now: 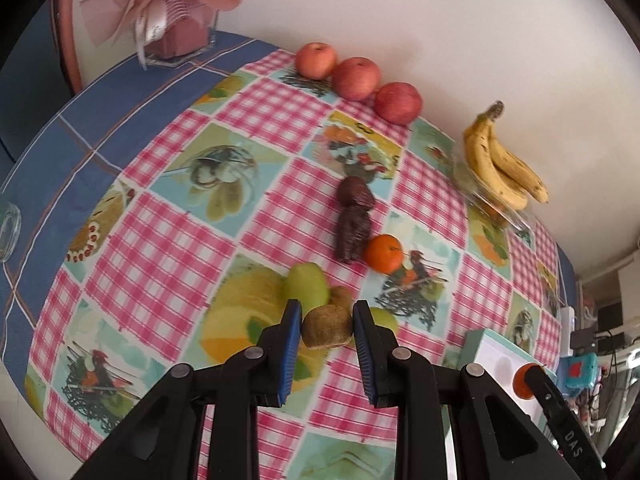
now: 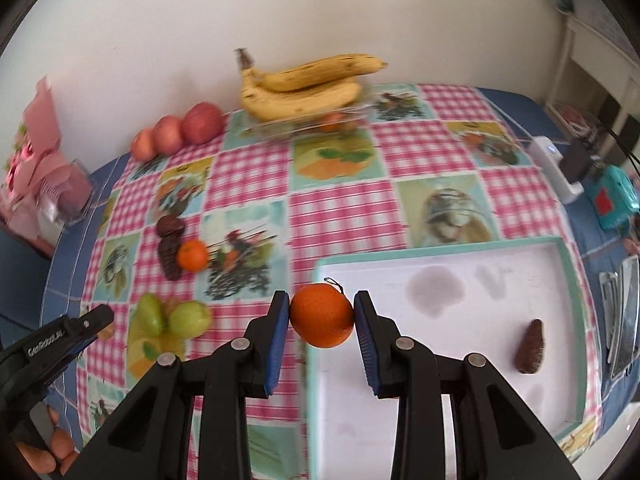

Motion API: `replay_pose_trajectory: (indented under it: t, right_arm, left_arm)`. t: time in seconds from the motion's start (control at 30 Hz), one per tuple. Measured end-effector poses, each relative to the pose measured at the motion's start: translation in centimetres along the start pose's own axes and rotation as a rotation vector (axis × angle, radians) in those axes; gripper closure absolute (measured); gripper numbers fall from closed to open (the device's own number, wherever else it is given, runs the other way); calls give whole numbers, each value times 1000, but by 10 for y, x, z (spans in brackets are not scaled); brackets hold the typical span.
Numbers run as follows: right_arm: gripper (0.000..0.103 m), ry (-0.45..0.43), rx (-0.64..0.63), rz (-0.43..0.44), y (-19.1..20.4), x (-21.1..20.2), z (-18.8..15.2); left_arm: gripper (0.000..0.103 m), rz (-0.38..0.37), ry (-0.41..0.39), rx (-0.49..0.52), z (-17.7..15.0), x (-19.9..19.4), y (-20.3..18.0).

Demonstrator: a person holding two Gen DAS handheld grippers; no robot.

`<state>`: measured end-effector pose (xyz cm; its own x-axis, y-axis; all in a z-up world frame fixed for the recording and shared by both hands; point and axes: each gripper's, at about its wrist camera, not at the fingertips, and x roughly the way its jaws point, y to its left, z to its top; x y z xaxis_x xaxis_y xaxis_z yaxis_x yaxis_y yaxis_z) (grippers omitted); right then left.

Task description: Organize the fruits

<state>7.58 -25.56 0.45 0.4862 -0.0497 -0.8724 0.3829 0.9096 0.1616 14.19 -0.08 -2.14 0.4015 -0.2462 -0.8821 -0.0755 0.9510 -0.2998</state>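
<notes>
The left gripper (image 1: 327,330) pinches a kiwi (image 1: 327,327) above the checked cloth (image 1: 160,240), green pears (image 1: 307,285) crowding just behind. The right gripper (image 2: 322,314) clamps an orange (image 2: 321,315) at the white tray (image 2: 440,360) edge (one dark fruit (image 2: 530,346) lies inside).

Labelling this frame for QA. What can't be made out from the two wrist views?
- Second kiwi, left wrist view: mostly hidden behind the held kiwi and the pear.
- What lies under the bananas in the clear tray, right wrist view: motion-blurred.
- Held orange, right wrist view: whether it is over the white tray or touching it is unclear.
- Person's fingers, right wrist view: cut off by the lens edge.
</notes>
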Motion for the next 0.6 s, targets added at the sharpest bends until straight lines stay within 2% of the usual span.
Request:
replay_pose_trajectory:
  t: [0.6]
  right_arm:
    - [68,-35,157,-76,-102,-17,4]
  left_arm:
    - [75,-56,35,211,-41,7,-102]
